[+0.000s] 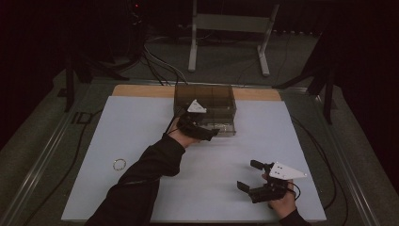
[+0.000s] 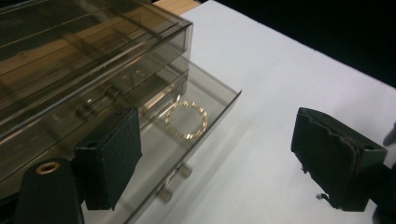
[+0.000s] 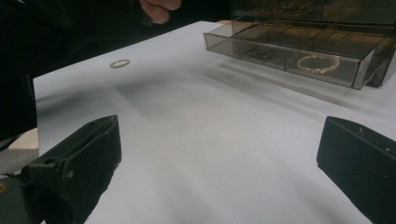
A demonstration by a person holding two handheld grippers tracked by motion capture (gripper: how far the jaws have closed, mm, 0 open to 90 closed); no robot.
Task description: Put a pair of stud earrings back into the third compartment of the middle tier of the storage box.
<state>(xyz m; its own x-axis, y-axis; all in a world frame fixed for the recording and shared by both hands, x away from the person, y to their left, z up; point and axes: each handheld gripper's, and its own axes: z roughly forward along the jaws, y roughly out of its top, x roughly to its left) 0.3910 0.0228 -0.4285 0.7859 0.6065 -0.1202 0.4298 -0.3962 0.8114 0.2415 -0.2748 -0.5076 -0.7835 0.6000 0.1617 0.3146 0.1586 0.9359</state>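
Left gripper [image 1: 212,133] hovering with jaws standing apart and gripping nothing, just beside the pulled-out bottom drawer [image 2: 219,108] of the smoky transparent plastic drawer box [image 1: 204,98]. Gold beaded bracelet [image 2: 186,120] lying inside that drawer. Right gripper [image 1: 248,174] idling well apart from the box, jaws spread.

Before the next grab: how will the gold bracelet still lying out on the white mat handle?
The bracelet is a thin loop lying flat, so probably light and hard to get under. It looks beaded like the one in the drawer, so likely floppy, apt to skid if pushed.
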